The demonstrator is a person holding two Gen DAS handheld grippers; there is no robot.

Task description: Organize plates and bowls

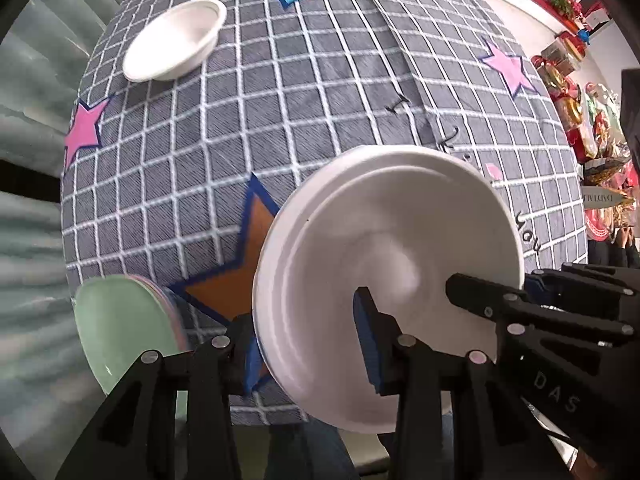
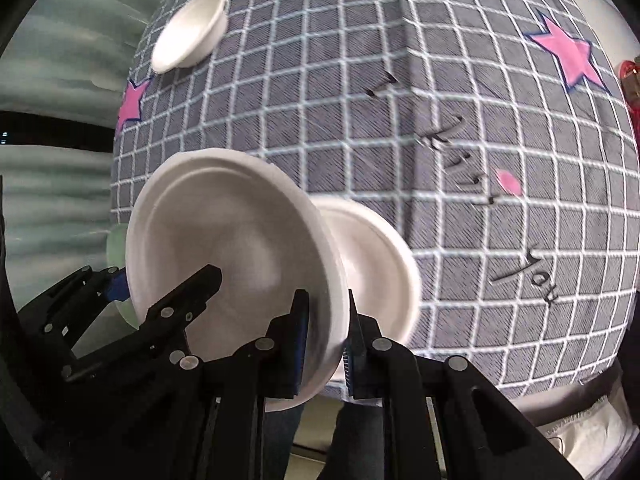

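Here, empty white bowl (image 2: 240, 248), second beneath (image 2: 376, 264)

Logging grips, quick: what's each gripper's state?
Left gripper: open, jaws astride the rim of the white bowl.
Right gripper: shut on that bowl's rim.

The left wrist camera sits just behind the left tongs (image 1: 308, 344) and looks steeply down on the worktop with the grey checked star cloth (image 1: 320, 92), very near to it. The right wrist camera looks down from behind the right tongs (image 2: 328, 344), equally close. Both views share the white paper bowl held above the cloth (image 1: 384, 280) (image 2: 236, 248), the small white bowl at the far left corner (image 1: 174, 40) (image 2: 188, 32) and the cloth.
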